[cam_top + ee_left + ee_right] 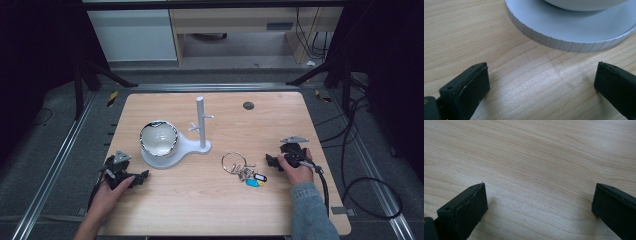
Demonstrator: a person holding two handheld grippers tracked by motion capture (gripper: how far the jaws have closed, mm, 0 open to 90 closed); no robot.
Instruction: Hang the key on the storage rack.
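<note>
Light wooden table (210,200) seen from above, with a person's hands entering from the bottom edge. The left gripper (131,179), black with a grey three-cornered plate, rests near the table's left edge; its jaws stand wide apart over bare wood, just short of the ribbed rim of the white stand base (564,37). That white stand (172,150) carries a shiny silver bowl (158,138) on its round base and an upright white post with short pegs (201,120). The right gripper (272,161) lies near the right edge, jaws wide apart over bare wood. A bunch of keys on a metal ring with blue and yellow tags (242,169) lies just left of it, apart from the jaws.
</note>
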